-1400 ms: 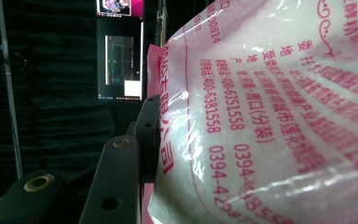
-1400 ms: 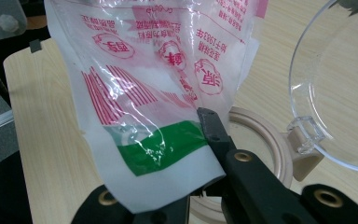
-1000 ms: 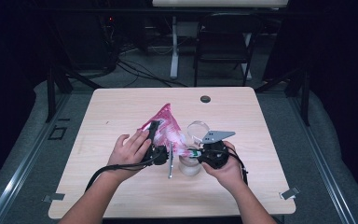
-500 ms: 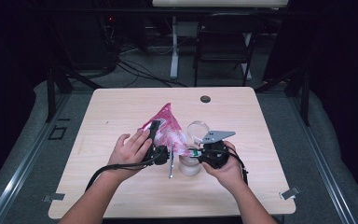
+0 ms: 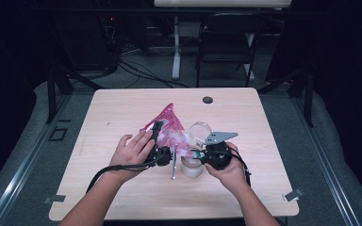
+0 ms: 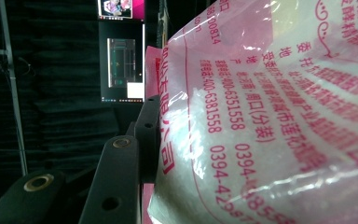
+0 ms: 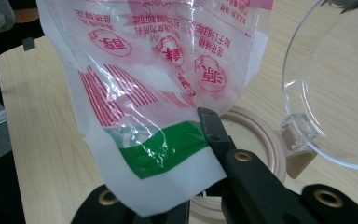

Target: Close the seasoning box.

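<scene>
We've got the pink bag (image 5: 169, 129) tilted over the open jar (image 5: 192, 167) on the worktop (image 5: 273, 141): left tool (image 5: 156, 134) grips its body, right tool (image 7: 186, 140) pinches its corner. Pouring remains.

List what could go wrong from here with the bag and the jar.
1. The right gripper pinches only the thin lower edge of the bag; the film could slip out.
2. The bag's corner hangs beside the jar's mouth, not clearly inside it, so contents might spill onto the table.
3. The hinged clear lid stands open close by and could be knocked.
</scene>
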The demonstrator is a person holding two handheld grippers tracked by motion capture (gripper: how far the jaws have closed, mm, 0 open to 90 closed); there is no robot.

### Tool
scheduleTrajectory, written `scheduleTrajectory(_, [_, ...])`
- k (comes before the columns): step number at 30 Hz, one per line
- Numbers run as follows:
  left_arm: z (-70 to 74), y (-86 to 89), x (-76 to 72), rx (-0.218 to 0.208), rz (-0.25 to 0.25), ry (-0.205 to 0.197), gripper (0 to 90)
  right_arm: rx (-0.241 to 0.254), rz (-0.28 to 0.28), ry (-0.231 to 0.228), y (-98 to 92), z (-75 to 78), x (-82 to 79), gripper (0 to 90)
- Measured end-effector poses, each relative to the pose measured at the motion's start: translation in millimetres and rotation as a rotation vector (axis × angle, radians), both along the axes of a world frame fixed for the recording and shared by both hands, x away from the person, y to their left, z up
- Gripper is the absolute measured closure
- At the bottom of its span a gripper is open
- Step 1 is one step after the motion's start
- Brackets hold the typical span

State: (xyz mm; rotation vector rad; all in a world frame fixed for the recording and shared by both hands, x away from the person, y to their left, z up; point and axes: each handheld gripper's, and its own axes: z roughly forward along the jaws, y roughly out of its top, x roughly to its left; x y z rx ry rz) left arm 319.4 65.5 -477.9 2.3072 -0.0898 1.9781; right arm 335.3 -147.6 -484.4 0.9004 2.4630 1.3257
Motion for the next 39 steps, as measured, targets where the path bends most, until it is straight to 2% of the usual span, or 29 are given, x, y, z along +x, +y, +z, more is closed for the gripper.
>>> scheduleTrajectory(11, [1.1,-1.4,0.7,0.018,-0.016,-0.004,62.4,-0.002,0.0,0.001,-0.8,-0.2,0.6,90.0])
scheduleTrajectory(20, [3.8,-2.1,2.4,0.06,-0.018,0.01,61.7,-0.006,-0.003,0.003,-0.7,-0.2,0.2,90.0])
scheduleTrajectory(27, [3.6,-1.1,3.7,0.063,-0.017,0.026,60.4,-0.011,0.005,0.006,-0.5,-0.3,0.2,90.0])
scheduleTrajectory(39, [4.9,-0.8,4.4,0.077,-0.02,0.024,58.6,-0.011,0.002,0.007,0.2,-1.2,0.0,90.0])
